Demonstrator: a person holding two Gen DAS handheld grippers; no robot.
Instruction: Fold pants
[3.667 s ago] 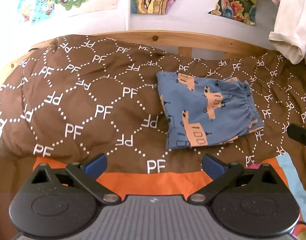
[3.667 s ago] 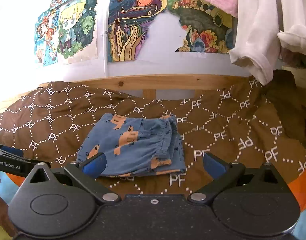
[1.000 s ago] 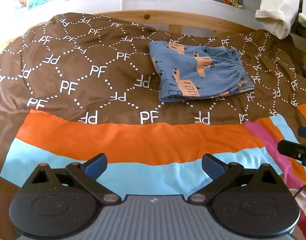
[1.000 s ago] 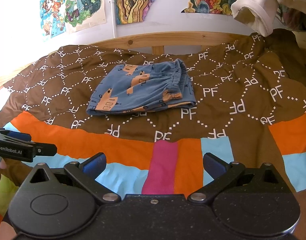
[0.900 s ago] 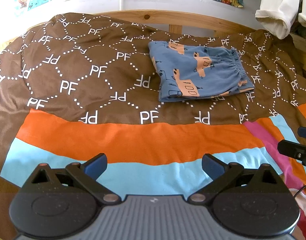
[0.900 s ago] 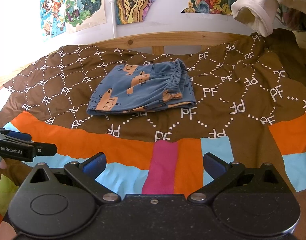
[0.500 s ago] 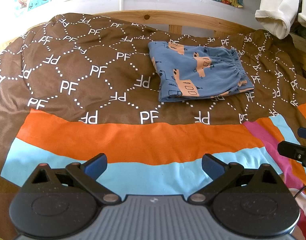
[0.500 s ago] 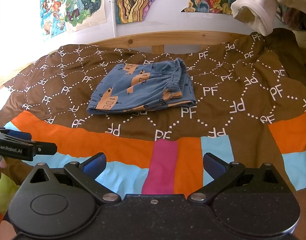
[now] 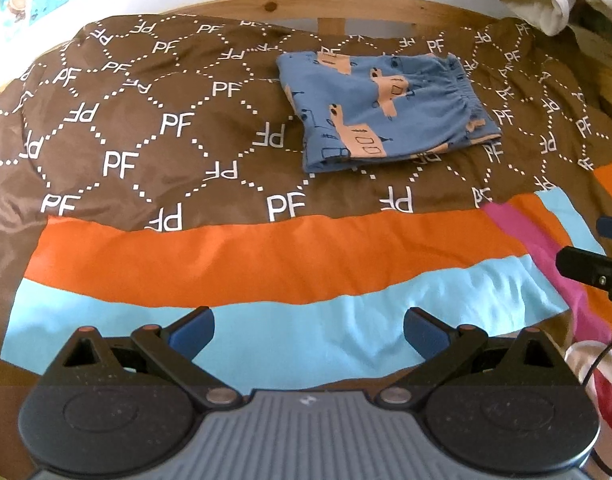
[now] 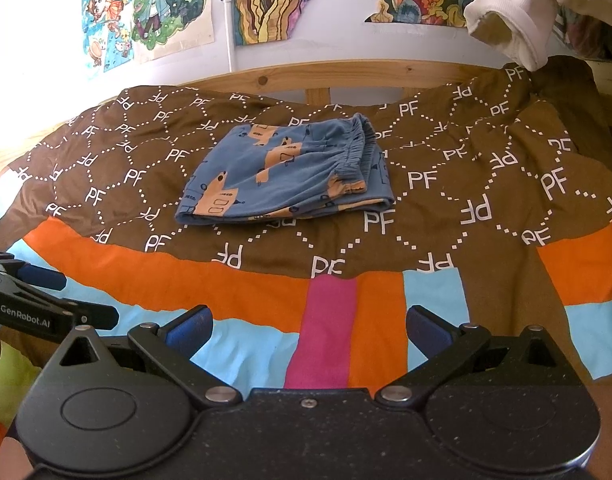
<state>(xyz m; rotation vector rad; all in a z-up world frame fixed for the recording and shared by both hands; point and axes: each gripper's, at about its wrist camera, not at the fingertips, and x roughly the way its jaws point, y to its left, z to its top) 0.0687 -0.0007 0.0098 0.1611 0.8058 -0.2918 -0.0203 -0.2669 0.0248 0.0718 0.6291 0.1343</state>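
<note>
The blue pants with orange prints [image 9: 386, 112] lie folded into a compact rectangle on the brown part of the bedspread, elastic waistband to the right; they also show in the right wrist view [image 10: 289, 172]. My left gripper [image 9: 309, 330] is open and empty, held well back over the light blue stripe. My right gripper [image 10: 309, 330] is open and empty, held back over the pink and orange stripes. Each gripper shows at the edge of the other's view.
The bedspread [image 9: 145, 128] is brown with white PF lettering, with orange [image 9: 265, 256] and light blue bands near me. A wooden bed rail [image 10: 346, 72] runs along the back. White clothing [image 10: 514, 12] hangs at the upper right. Drawings hang on the wall [image 10: 145, 8].
Since 3.7 s ago both grippers have drawn back from the folded pants, which lie still. Over the last second almost nothing has moved.
</note>
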